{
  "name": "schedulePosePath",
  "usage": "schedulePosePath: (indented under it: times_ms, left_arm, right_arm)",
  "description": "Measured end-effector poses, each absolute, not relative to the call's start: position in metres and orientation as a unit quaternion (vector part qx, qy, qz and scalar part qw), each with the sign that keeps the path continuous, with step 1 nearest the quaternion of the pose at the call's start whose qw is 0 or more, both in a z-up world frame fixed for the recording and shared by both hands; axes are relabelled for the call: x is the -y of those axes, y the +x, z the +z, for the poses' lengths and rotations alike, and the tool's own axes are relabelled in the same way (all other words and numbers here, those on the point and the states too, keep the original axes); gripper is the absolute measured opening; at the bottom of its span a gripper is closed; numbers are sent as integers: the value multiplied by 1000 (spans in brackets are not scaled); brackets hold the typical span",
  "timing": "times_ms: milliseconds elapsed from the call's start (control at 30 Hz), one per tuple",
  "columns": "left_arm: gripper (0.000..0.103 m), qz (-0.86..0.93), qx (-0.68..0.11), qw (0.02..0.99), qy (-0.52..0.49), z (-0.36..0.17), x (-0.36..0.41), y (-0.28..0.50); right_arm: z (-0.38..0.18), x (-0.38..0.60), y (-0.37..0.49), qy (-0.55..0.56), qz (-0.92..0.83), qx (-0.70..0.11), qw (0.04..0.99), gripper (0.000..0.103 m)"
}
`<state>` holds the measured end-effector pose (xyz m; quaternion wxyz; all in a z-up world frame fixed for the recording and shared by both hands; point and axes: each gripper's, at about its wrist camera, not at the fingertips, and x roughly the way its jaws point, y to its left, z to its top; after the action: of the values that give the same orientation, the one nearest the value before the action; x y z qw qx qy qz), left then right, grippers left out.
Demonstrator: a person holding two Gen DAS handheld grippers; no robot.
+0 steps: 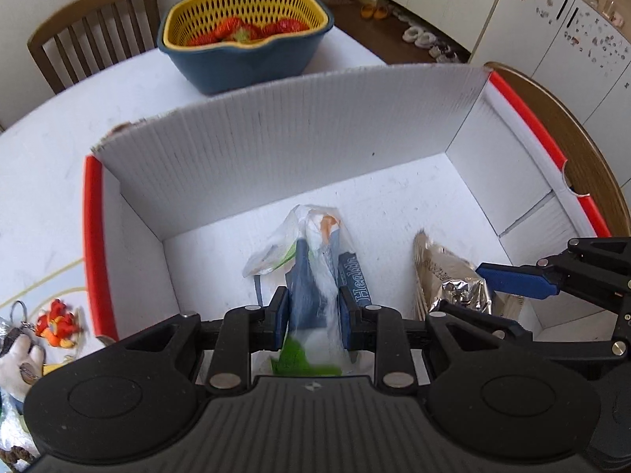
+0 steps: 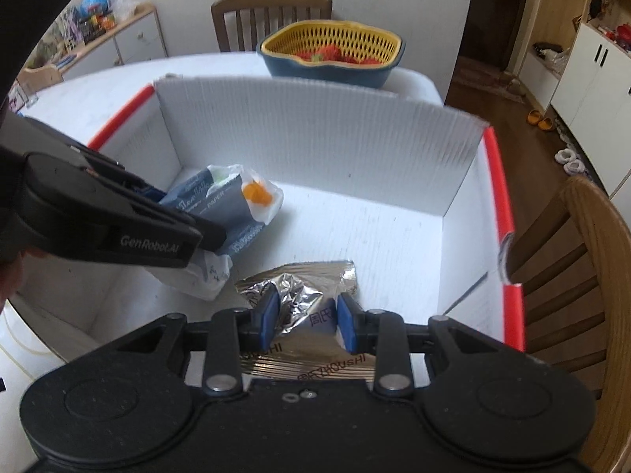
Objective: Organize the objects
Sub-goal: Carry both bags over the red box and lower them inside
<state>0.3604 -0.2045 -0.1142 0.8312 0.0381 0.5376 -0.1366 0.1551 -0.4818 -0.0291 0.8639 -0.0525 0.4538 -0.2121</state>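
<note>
In the left wrist view the left hand-held gripper (image 1: 314,311) is seen clamped on a tissue pack (image 1: 315,268) inside the white box (image 1: 276,138) on the desk (image 1: 59,149), while in the right wrist view the right hand-held gripper (image 2: 307,321) is seen closed on a foil packet (image 2: 299,287) near the box's front wall.

Far edge of the desk (image 1: 118,94): blue basin (image 1: 244,63) with a yellow slotted basket (image 1: 221,8) nested inside, strawberries (image 1: 232,29) in it. A wooden slat-back chair (image 1: 94,27) stands behind that edge; a second wooden chair (image 2: 572,276) at the right edge. On the floor beyond, yellow slippers (image 2: 539,119) and white slippers (image 1: 418,36) near white cabinets (image 1: 560,31).
</note>
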Motion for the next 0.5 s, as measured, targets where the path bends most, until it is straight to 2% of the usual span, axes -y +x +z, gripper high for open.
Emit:
schedulePosePath:
  times_ms: [367,500]
  left_arm:
    - [29,-139,-551,822,37,-121,205,361]
    - [29,-127,-556,821,31,-118,201,359]
  right_arm:
    - [-33,491,159,-29,-216,-465,858,35]
    - [-28,492,158,-20,-224,-459,860,49]
